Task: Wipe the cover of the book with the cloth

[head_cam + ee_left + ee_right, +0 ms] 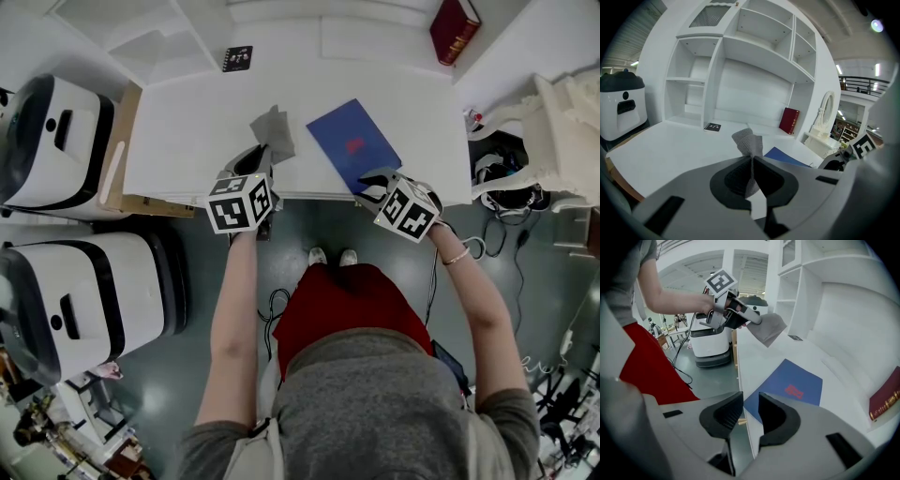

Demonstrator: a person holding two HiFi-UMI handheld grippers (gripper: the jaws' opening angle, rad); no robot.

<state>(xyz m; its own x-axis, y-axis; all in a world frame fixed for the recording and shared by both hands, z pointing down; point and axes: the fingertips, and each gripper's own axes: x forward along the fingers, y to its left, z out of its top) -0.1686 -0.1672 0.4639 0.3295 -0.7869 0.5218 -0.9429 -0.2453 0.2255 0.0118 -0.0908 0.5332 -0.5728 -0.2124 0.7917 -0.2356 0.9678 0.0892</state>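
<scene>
A blue book (353, 141) with a red mark lies flat on the white desk (187, 122), one corner at the desk's front edge. In the left gripper view the blue book (787, 158) lies just right of the jaws. My left gripper (255, 161) is shut on a grey cloth (274, 131), which hangs above the desk to the left of the book. The cloth (749, 143) stands pinched between the pads. My right gripper (375, 183) is at the book's near corner, jaws apart. Through that gap I see the book (787, 387) edge; the pads do not press on it.
A dark red book (454, 28) leans at the desk's back right, and a small black booklet (237, 58) lies at the back. White shelves rise behind the desk. Two white machines (56, 141) and a cardboard sheet (120, 159) stand left; an ornate white stand (562, 122) is right.
</scene>
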